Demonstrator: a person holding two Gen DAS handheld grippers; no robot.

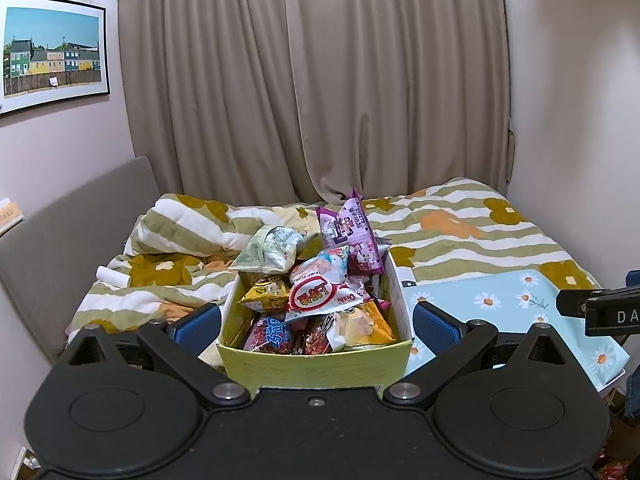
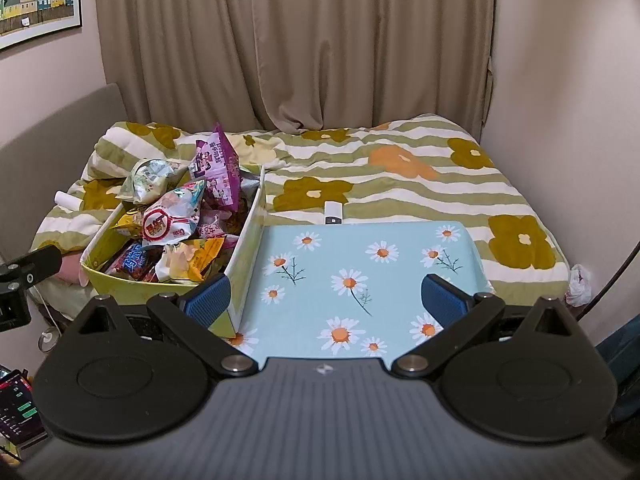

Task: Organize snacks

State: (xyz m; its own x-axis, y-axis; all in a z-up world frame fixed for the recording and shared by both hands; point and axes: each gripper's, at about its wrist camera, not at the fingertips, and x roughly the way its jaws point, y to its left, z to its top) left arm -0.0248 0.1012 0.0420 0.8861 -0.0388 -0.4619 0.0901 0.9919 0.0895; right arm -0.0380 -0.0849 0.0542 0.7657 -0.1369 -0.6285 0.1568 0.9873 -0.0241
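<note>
Both tongs stand spread and empty: your left gripper point(image 1: 316, 320) frames the near end of the yellow-green snack box point(image 1: 316, 368), blue pads point(image 1: 436, 322) outside its walls; your right gripper point(image 2: 325, 294) hangs over the daisy-print board point(image 2: 372, 280).

- Snack box: on the flowered duvet point(image 2: 400, 184), just left of the board, heaped above its rim.
- Contents, top down: purple packet point(image 1: 352, 232) upright at the far end; pale green bag point(image 1: 272, 250); white Oishi bag with red ring point(image 1: 320, 296); yellow packet point(image 1: 266, 294); red packet point(image 1: 276, 336).
- White remote point(image 2: 333, 213): at the board's far edge.
</note>
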